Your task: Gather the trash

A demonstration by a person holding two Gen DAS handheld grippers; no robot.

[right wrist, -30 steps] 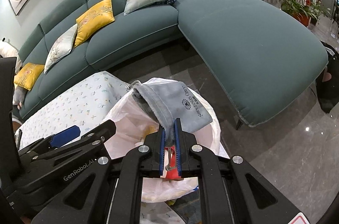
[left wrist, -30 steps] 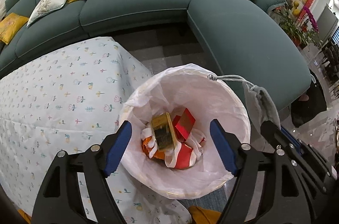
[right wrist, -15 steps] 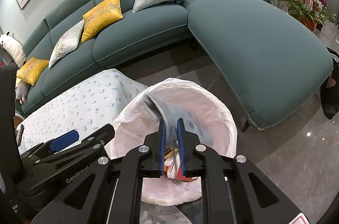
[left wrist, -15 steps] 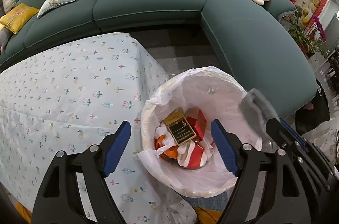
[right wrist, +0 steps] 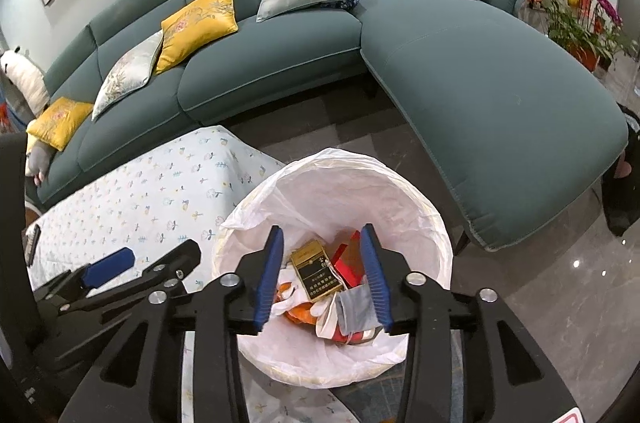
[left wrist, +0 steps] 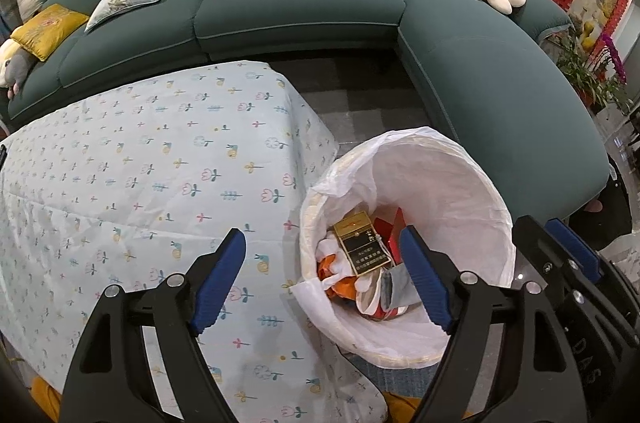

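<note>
A round bin lined with a white bag [left wrist: 448, 183] [right wrist: 352, 183] stands on the floor beside the table. Inside lie a gold and black box [left wrist: 362, 249] [right wrist: 316, 275], red packets [right wrist: 348, 259], orange and white wrappers and a grey cloth pouch [right wrist: 356, 311] [left wrist: 396, 287]. My right gripper [right wrist: 324, 275] hangs over the bin; its jaws are opening and nothing is pressed between them, the pouch lying loose below. My left gripper [left wrist: 320, 283] stands open and empty, astride the bin's left rim and the table edge.
A table under a floral cloth [left wrist: 140, 163] lies left of the bin. A teal sectional sofa [left wrist: 288, 7] with yellow and grey cushions, flower pillows and a red plush bear curves behind. Potted plants [right wrist: 580, 27] stand at the far right on the glossy grey floor.
My right gripper held the grey pouch shut over the bin; now its jaws stand apart and the pouch lies in the bin. The left gripper has drifted left toward the table.
</note>
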